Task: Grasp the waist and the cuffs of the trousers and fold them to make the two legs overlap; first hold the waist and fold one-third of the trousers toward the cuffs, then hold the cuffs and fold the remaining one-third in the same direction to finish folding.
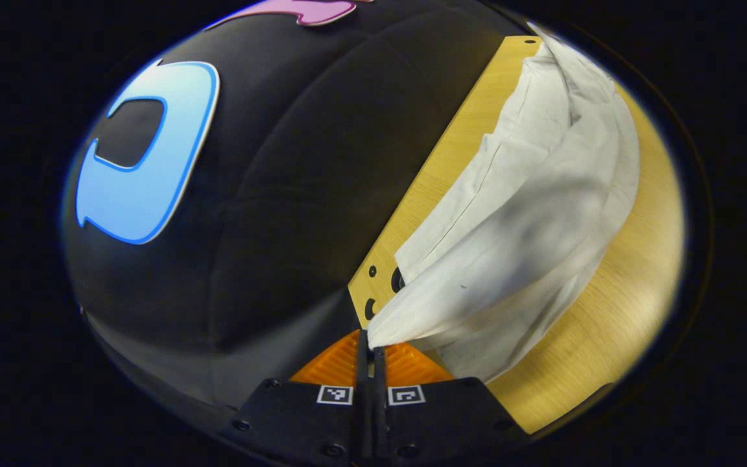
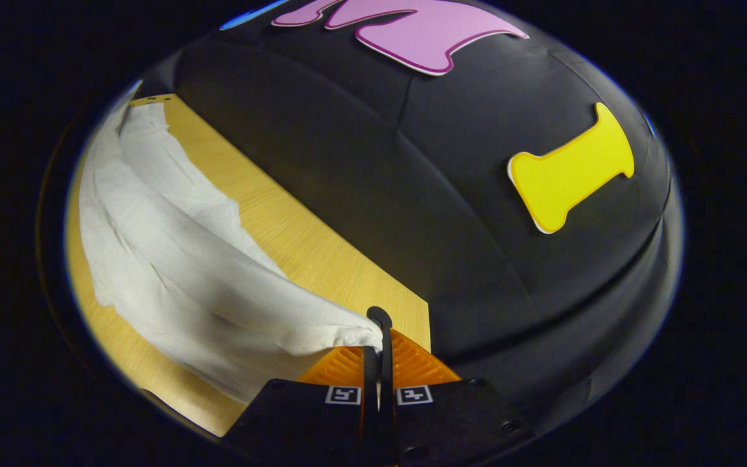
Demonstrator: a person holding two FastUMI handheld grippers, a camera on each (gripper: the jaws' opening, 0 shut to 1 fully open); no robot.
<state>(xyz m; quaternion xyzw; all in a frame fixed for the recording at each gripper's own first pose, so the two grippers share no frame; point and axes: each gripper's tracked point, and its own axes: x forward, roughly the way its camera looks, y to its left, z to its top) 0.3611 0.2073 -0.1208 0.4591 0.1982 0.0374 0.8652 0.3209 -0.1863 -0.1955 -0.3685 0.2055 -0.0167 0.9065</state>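
White trousers (image 1: 529, 214) stretch across a wooden table (image 1: 633, 305), lifted at one end. In the left gripper view, my left gripper (image 1: 369, 342) is shut on a bunched end of the cloth near the table's corner. In the right gripper view the same trousers (image 2: 172, 259) run away to the upper left, and my right gripper (image 2: 377, 347) is shut on their gathered near end above the table (image 2: 321, 259). I cannot tell which end is the waist and which the cuffs.
The table's edge (image 1: 438, 175) runs close to the black booth wall (image 1: 296, 194). Small holes mark the table's corner (image 1: 373, 285). In the right gripper view the wall (image 2: 477, 214) lies just past the table's corner (image 2: 422, 311).
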